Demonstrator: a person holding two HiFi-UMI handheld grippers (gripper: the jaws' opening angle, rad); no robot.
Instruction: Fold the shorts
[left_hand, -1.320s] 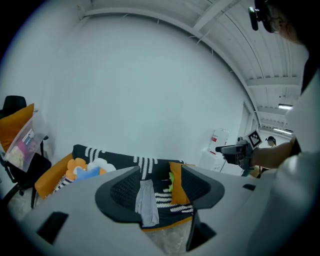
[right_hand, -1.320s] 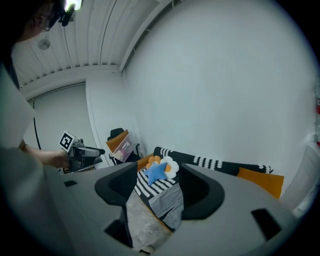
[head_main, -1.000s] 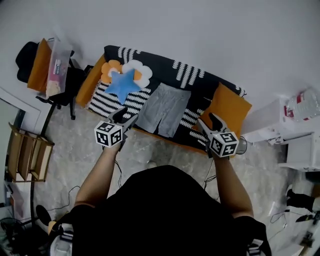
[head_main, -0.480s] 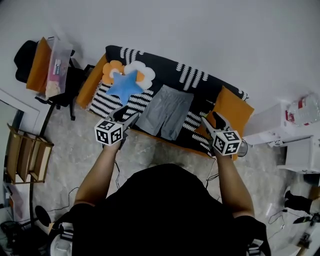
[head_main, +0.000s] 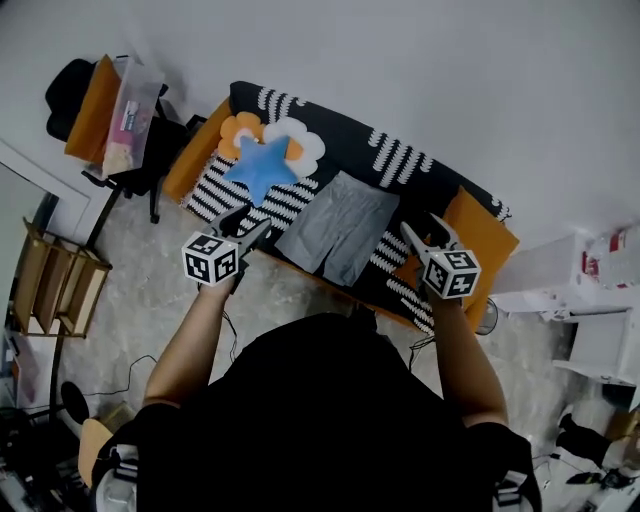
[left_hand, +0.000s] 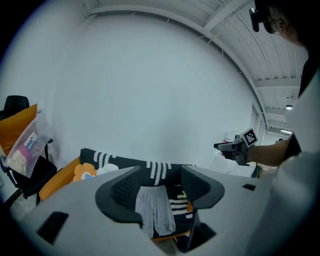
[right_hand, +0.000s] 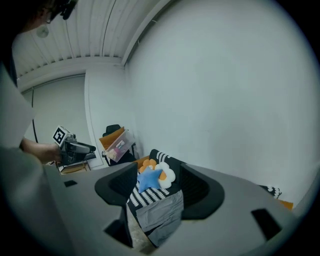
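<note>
Grey shorts (head_main: 340, 228) lie spread flat on the seat of a black sofa (head_main: 330, 150) with white stripes, waistband toward the backrest and legs toward the front edge. My left gripper (head_main: 247, 229) hovers open before the sofa's front edge, left of the shorts. My right gripper (head_main: 424, 233) hovers open to their right, near an orange cushion (head_main: 480, 240). In the left gripper view the shorts (left_hand: 155, 210) show between the open jaws of that gripper (left_hand: 160, 187), far off. The right gripper view shows the shorts (right_hand: 160, 217) beyond the open right gripper (right_hand: 157, 187). Neither holds anything.
A blue star pillow (head_main: 262, 168) and a flower pillow (head_main: 290, 140) rest on the sofa's left part. An office chair with a box (head_main: 125, 105) stands to the left, a wooden shelf (head_main: 50, 290) lower left, white furniture (head_main: 590, 300) to the right.
Both grippers have drifted slightly up toward the sofa and stay open. The head view has shifted, so the sofa sits a little further right. The shorts have not moved.
</note>
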